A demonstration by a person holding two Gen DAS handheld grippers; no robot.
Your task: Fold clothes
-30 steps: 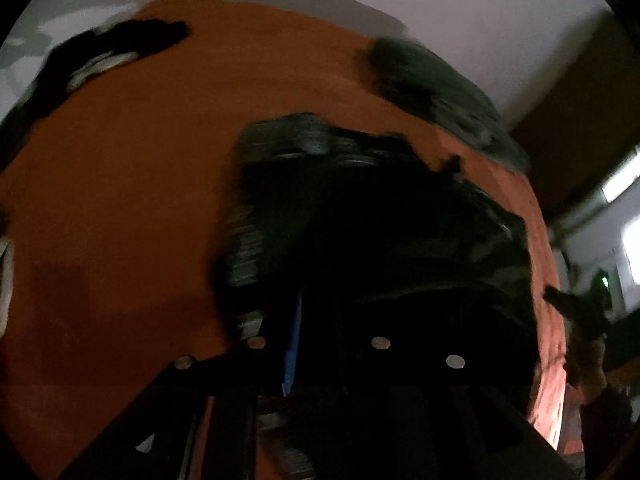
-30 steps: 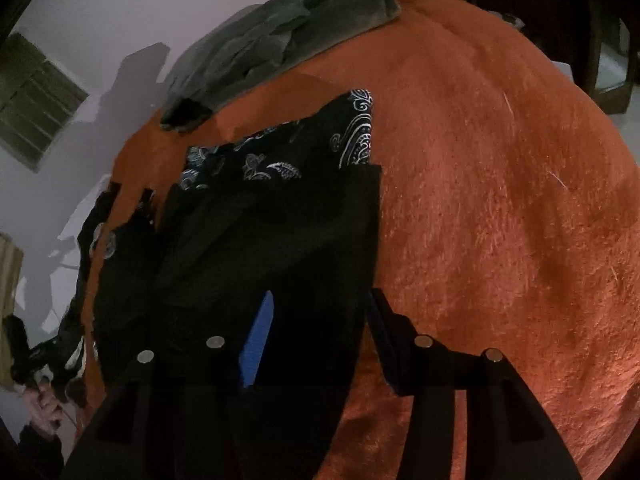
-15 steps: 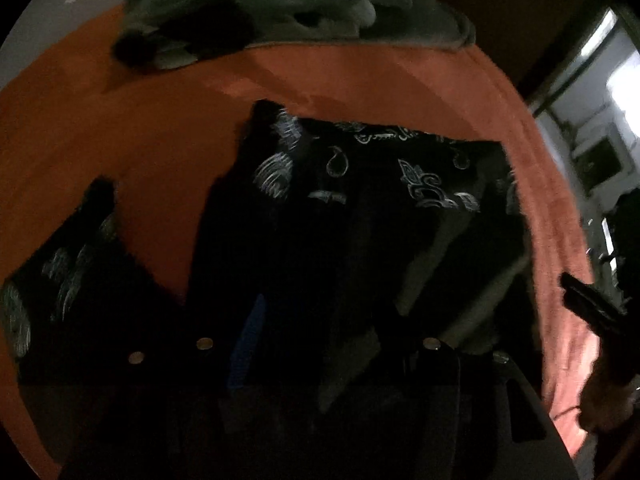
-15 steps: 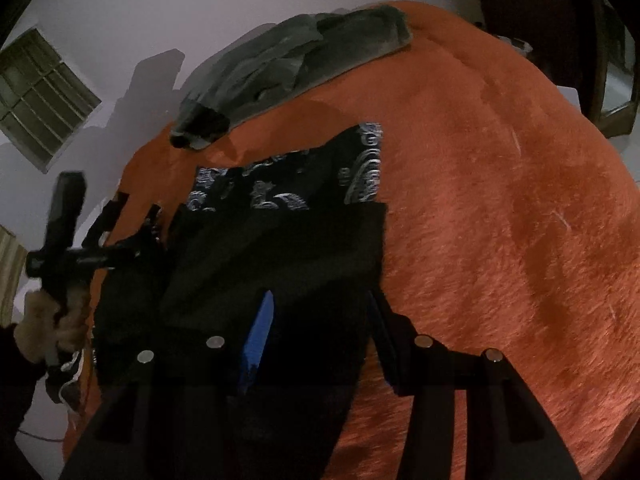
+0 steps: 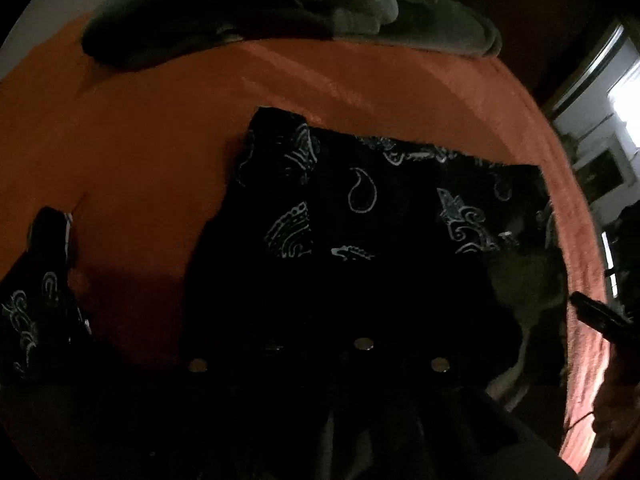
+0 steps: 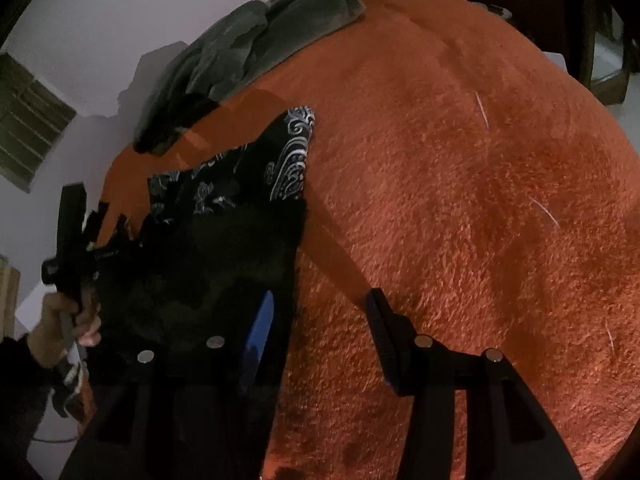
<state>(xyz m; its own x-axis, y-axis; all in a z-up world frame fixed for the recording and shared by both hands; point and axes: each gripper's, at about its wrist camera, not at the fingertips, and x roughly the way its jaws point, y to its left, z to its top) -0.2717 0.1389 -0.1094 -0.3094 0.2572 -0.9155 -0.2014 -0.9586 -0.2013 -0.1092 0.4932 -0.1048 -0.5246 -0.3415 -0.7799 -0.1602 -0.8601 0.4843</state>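
We see a black garment printed with pale paisley and scroll figures (image 5: 360, 216) lying spread on an orange plush cover (image 6: 460, 200), its patterned band toward the far side and its plain dark part nearest us. In the right wrist view it occupies the left part of the cover, and its right edge runs down between the two fingers of the right tool (image 6: 320, 300). That tool stands with its jaws apart: the blue-padded finger (image 6: 260, 332) is over the black cloth, the other over bare orange pile, and neither pad presses on anything. The left tool (image 5: 320, 344) is closed, fingers drawn together low over the dark near part of the garment. That view is so dim that we cannot tell whether any cloth is pinched between them. From the right wrist view the left tool shows at the garment's left edge, gripped by a hand (image 6: 66, 330) with a dark sleeve behind it. A rumpled grey-green blanket or garment (image 5: 280, 8) is heaped along the far edge of the cover, apart from the black one, against a pale wall (image 6: 120, 20). At the left of the left wrist view lies another stretch of black patterned cloth (image 5: 36, 300), separated from the main piece by orange; whether it belongs to the same garment we cannot tell.
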